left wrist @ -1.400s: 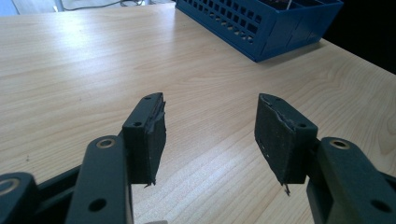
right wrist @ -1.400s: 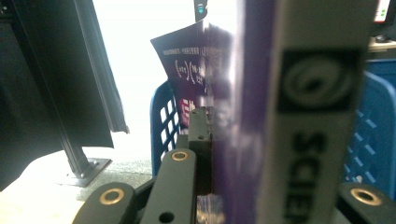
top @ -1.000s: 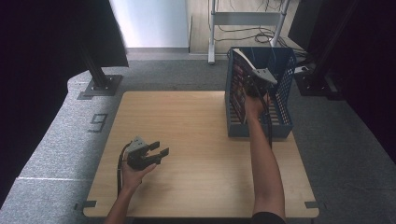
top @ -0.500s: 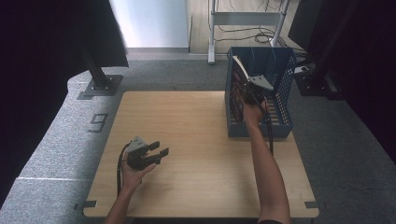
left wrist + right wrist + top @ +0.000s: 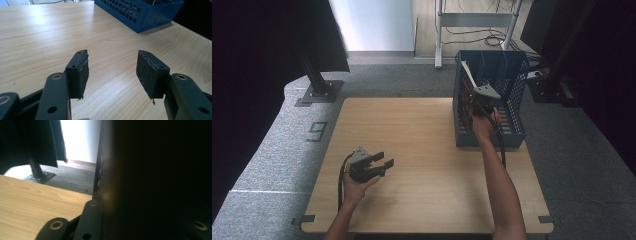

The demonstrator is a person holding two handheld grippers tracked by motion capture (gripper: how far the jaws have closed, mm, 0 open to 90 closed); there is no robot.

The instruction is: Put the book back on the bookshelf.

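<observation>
A blue slotted basket (image 5: pixel 512 135) stands at the table's right edge, with several upright flat things in its left part. My right gripper (image 5: pixel 477 95) reaches into it from the near side, shut on a flat dark board (image 5: pixel 155 170). The board (image 5: pixel 467 75) leans up and to the left out of the basket, and its pale edge shows. In the right gripper view it stands between the jaws and hides the right one. My left gripper (image 5: pixel 384 162) lies in the hand at the table's front left. It is open (image 5: pixel 112 67), with bare wood between its pads.
The wooden table (image 5: pixel 412 130) reaches from the left gripper to the basket (image 5: pixel 140 15). A dark curtain and a black stand foot (image 5: pixel 319 92) are on the grey floor beyond the table's far left corner. A metal rack (image 5: pixel 477 20) stands behind the basket.
The right hand has come a little nearer and lower in the basket, carrying the board down with it. The left hand and its gripper have kept still.
</observation>
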